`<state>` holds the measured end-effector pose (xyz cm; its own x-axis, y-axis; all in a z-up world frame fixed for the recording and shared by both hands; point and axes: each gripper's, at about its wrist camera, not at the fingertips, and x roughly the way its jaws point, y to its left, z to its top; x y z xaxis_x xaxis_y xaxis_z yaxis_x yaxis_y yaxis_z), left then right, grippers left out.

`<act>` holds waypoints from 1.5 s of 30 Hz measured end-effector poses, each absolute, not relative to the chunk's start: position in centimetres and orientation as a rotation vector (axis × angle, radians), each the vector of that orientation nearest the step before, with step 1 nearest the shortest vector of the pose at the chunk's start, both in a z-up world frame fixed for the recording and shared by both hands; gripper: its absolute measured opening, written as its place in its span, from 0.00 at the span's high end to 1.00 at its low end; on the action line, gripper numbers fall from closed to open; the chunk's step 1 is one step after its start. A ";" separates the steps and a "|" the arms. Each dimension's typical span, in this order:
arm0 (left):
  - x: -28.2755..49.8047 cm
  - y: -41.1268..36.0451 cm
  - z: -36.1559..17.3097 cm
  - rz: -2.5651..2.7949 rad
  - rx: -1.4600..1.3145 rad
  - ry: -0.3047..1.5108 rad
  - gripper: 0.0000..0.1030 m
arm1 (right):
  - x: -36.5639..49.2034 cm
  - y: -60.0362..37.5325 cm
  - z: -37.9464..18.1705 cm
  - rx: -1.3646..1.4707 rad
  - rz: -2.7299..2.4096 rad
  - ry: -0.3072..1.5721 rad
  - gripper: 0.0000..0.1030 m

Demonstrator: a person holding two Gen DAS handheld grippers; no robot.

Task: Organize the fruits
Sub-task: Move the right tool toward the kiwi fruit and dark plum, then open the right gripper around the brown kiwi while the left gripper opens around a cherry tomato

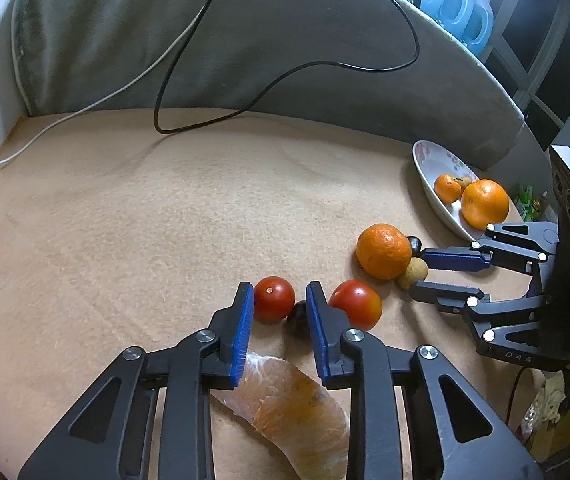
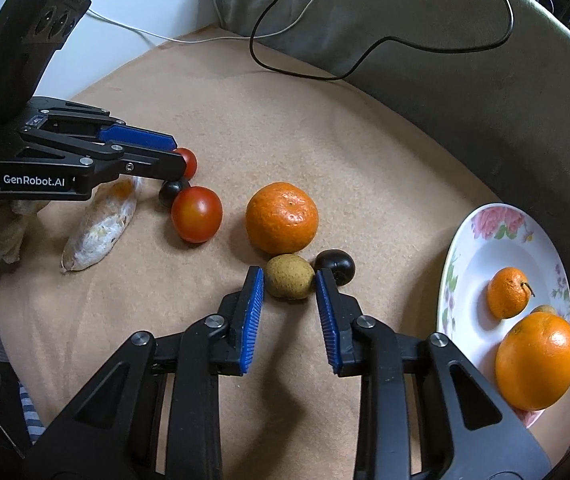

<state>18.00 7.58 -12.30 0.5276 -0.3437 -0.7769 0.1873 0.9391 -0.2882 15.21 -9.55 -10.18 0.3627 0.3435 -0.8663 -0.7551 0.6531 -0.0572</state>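
The right claw (image 2: 289, 280) pinches the small round brown-green fruit (image 2: 289, 282) just below the big dimpled orange mandarin (image 2: 282, 218); the flowered white plate (image 2: 465, 256) waits to the mandarin's right. Left of it, the left claw (image 1: 279, 300) grips a small dark berry (image 1: 297, 316) on the tan cushion (image 2: 365, 140).

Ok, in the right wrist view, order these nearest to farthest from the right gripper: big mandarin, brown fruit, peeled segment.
1. Brown fruit, at the tips of the right gripper.
2. Big mandarin, just beyond.
3. Peeled segment, far left under the left gripper.
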 end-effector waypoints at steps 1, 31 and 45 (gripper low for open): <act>18.1 7.7 -12.3 -0.316 -0.179 0.966 0.80 | 15.3 -9.5 -10.2 -0.497 0.745 0.958 0.72; 22.9 8.0 -12.7 -0.420 -0.208 1.309 0.78 | 15.3 -9.6 -10.2 -0.474 0.764 0.949 0.73; 22.4 7.4 -12.2 -0.391 -0.129 1.277 0.81 | 15.1 -9.6 -9.9 -0.452 0.785 0.937 0.73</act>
